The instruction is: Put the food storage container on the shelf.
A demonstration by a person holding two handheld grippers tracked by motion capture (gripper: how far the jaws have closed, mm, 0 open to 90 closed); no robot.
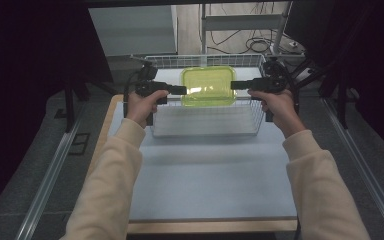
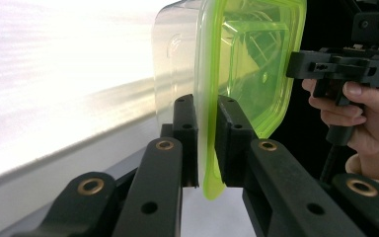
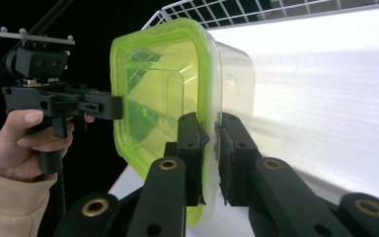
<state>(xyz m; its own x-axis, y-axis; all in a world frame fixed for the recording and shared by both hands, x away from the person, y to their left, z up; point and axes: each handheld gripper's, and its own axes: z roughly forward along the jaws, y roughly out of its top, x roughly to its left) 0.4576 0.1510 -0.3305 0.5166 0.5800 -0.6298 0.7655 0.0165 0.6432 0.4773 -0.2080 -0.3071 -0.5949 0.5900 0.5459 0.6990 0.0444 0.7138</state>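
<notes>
A clear plastic container with a yellow-green lid (image 1: 208,86) hangs level over a white wire basket (image 1: 207,122). My left gripper (image 1: 182,90) is shut on the lid's left rim and my right gripper (image 1: 233,85) is shut on its right rim. In the left gripper view the green rim (image 2: 208,143) sits pinched between the black jaws, with the other gripper (image 2: 343,66) and its hand beyond. The right gripper view has the lid's edge (image 3: 208,148) clamped between its jaws, and the left gripper (image 3: 59,101) holds the far side.
The basket stands at the far end of a pale blue mat (image 1: 210,175) on a wooden table (image 1: 205,227). A metal shelf frame (image 1: 240,22) and cables (image 1: 260,45) lie behind it. Dark floor and rails flank the table.
</notes>
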